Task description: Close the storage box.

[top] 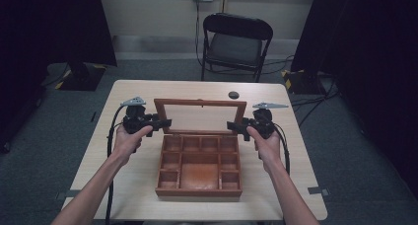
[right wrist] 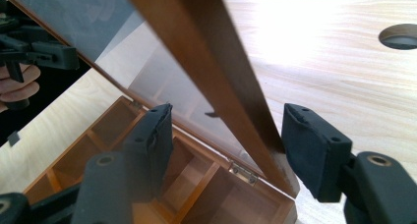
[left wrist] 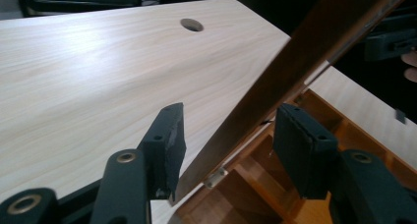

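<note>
A brown wooden box (top: pixel 199 191) with several compartments sits mid-table, its glass-paned lid (top: pixel 199 102) raised upright at the back. My left gripper (top: pixel 165 122) is at the lid's left edge. In the left gripper view the lid's frame (left wrist: pixel 314 42) crosses aslant between the jaws of the left gripper (left wrist: pixel 228 135), meeting both pads, with the compartments (left wrist: pixel 255 184) below. My right gripper (top: pixel 231 126) is at the lid's right edge. In the right gripper view the frame (right wrist: pixel 196 42) runs between the jaws of the right gripper (right wrist: pixel 226 140), close to one pad and clear of the other.
The light wood table (top: pixel 133 175) has a round cable hole (top: pixel 233 94) behind the box. A black folding chair (top: pixel 236 40) stands beyond the far edge. Dark curtains hang on both sides. Bare tabletop lies left and right of the box.
</note>
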`<state>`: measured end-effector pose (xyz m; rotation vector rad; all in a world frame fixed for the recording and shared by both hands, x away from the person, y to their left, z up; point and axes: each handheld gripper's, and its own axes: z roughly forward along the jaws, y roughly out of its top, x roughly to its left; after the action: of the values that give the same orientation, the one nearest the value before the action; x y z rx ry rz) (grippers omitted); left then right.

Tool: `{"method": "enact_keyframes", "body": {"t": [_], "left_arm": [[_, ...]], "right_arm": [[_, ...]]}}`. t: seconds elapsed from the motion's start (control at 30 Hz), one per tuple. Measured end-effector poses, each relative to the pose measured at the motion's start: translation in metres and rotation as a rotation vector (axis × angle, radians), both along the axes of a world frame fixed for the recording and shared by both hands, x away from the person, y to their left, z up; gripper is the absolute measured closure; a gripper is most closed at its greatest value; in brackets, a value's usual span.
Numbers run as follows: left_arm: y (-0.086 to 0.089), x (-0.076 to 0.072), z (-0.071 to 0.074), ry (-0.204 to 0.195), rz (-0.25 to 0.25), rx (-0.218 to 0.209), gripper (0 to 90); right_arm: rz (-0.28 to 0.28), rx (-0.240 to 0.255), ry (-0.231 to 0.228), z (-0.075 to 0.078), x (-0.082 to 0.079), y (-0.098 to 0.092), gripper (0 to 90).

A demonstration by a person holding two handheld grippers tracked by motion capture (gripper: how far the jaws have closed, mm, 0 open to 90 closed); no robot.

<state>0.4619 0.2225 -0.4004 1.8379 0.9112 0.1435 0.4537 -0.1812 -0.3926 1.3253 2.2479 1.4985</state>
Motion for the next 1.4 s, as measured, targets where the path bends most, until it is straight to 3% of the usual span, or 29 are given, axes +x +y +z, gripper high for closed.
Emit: {"method": "enact_keyframes", "body": {"t": [0.47, 0.8, 0.93, 1.0, 1.27, 1.4], "left_arm": [[-0.005, -0.017, 0.001, -0.007, -0.03, 0.048, 44.6], [-0.001, -0.027, -0.002, -0.001, -0.005, 0.067, 33.4], [-0.002, -0.03, -0.002, -0.002, -0.01, 0.083, 33.0], [-0.002, -0.032, -0.003, -0.002, -0.013, 0.082, 33.6], [-0.002, -0.04, -0.003, -0.013, -0.019, 0.088, 33.5], [0.001, -0.044, -0.004, -0.005, -0.017, 0.064, 33.7]], "right_arm": [[0.001, -0.017, 0.018, -0.004, -0.013, 0.0, 34.5], [-0.006, -0.055, -0.006, -0.004, -0.024, 0.002, 32.2], [-0.001, -0.06, 0.027, -0.006, -0.025, 0.002, 28.9], [0.015, -0.069, 0.011, -0.008, -0.027, 0.002, 28.2], [0.025, -0.066, 0.056, -0.012, -0.029, 0.0, 27.6], [0.029, -0.081, 0.058, -0.012, -0.03, -0.001, 27.3]]}}
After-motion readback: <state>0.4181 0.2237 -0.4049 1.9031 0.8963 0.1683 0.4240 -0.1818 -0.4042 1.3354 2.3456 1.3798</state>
